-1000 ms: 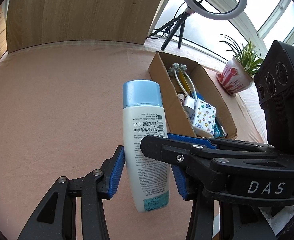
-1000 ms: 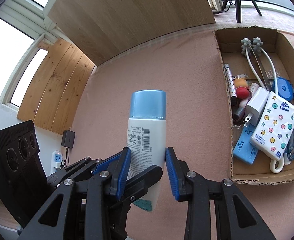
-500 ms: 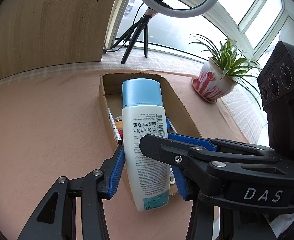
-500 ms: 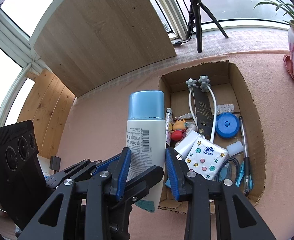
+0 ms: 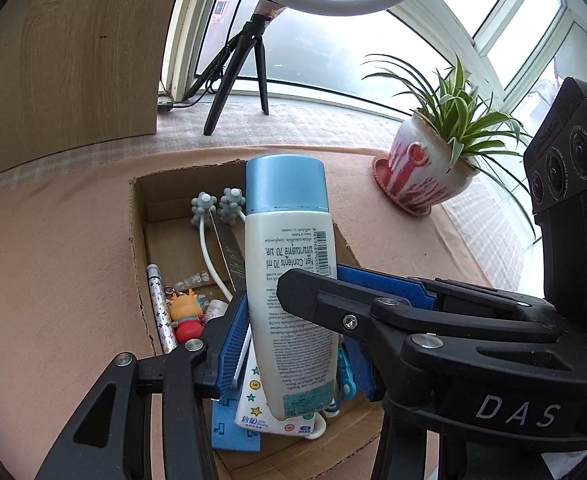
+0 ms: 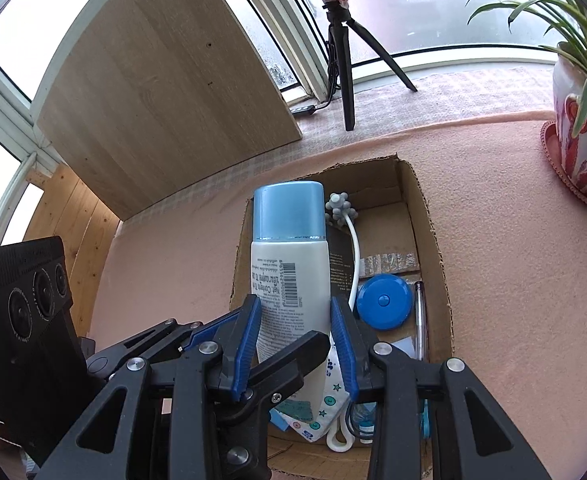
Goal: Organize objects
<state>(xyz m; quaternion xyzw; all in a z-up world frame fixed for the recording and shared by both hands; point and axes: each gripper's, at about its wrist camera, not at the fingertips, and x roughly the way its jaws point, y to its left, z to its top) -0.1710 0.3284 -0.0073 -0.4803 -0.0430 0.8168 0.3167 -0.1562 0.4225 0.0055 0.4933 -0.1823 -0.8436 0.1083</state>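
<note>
Left gripper: I see black plastic arms, angular, with triangular cut-outs near the base.
Right gripper: same black build on my other feed.
Fingers: ribbed blue pads line the inner faces.
Screws: round silver heads sit at the joints.
Marking: white letters "DAS" on the right unit's black body.
Camera block: black ridged housing with three round lenses.

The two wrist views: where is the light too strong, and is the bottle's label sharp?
Left wrist: window panes blown out white, bottle label sharp. Right wrist: window washed out, label print legible, edges bent by fisheye.
</note>
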